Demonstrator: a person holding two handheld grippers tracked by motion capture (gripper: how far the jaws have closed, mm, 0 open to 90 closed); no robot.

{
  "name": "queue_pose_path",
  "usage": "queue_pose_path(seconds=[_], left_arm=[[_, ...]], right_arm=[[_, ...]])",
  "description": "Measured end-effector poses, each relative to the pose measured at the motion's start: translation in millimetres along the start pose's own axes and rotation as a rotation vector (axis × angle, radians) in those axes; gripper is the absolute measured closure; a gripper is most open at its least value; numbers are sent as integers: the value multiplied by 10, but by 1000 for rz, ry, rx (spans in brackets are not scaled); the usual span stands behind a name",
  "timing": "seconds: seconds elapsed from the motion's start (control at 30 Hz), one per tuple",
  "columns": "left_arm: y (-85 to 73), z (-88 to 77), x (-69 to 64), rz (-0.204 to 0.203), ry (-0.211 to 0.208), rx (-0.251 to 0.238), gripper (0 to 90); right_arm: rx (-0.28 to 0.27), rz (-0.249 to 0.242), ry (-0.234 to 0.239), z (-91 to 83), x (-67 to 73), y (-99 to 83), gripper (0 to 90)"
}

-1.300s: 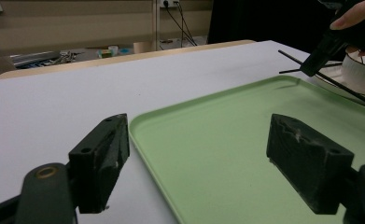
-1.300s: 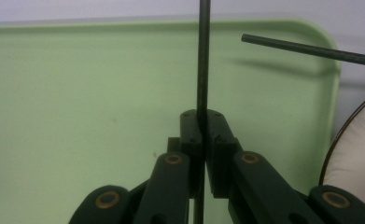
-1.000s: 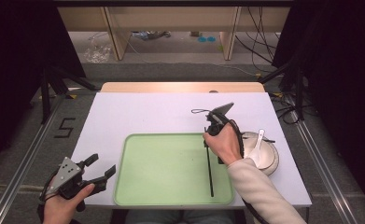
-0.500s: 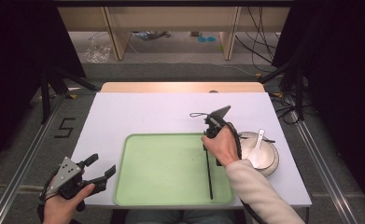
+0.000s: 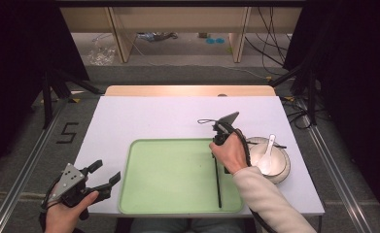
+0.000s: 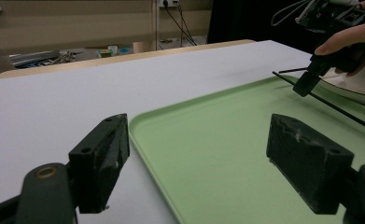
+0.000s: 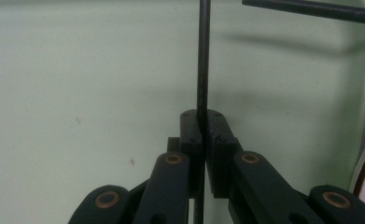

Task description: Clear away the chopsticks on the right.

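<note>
A thin black chopstick [image 5: 217,184] lies lengthwise over the right part of the green tray [image 5: 168,170]. My right gripper [image 5: 215,154] points down at its far end, jaws shut on the chopstick [image 7: 203,56] in the right gripper view [image 7: 202,123]. The left gripper view shows that gripper [image 6: 306,84] and the stick [image 6: 343,109] slanting down to the tray [image 6: 217,140]. A second black stick [image 7: 311,9] lies crosswise beyond the held one. My left gripper [image 5: 102,175] is off the table's near left corner, open and holding nothing [image 6: 201,135].
A pale bowl [image 5: 280,167] with a white spoon [image 5: 267,150] in it stands just right of the tray, close to my right hand. The white table [image 5: 168,116] stretches behind the tray. Cables and shelf legs lie on the floor beyond.
</note>
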State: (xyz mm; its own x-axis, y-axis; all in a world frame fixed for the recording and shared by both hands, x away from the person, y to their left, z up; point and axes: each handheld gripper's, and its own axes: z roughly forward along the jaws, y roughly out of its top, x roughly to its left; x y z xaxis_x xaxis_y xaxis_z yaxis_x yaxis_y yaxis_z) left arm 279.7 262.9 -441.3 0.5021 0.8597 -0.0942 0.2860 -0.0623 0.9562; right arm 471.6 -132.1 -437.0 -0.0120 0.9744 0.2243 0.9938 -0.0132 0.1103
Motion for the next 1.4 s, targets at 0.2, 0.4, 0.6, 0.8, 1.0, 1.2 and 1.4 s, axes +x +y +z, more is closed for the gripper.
queue_pose_path(seconds=[0.2, 0.4, 0.6, 0.8, 1.0, 1.2, 1.4], left_arm=[[-1, -2, 1, -3, 0, -1, 213], [1, -5, 3, -1, 0, 0, 213], [0, -3, 2, 0, 0, 0, 213], [0, 1, 1, 0, 0, 0, 213], [1, -3, 2, 1, 1, -1, 213], [0, -3, 1, 3, -1, 1, 214], [0, 2, -2, 2, -1, 1, 214]], right_arm=[[6, -56, -6, 1, -31, -7, 845], [-65, -108, 0, -175, -15, -6, 821], [-215, -569, -77, -475, -27, 16, 705], [-176, -1218, -315, -458, -164, 61, 626], [-84, -1405, -418, -214, -289, 120, 668], [-80, -1394, -424, -154, -371, 163, 694], [-65, -1376, -416, -88, -414, 179, 780]])
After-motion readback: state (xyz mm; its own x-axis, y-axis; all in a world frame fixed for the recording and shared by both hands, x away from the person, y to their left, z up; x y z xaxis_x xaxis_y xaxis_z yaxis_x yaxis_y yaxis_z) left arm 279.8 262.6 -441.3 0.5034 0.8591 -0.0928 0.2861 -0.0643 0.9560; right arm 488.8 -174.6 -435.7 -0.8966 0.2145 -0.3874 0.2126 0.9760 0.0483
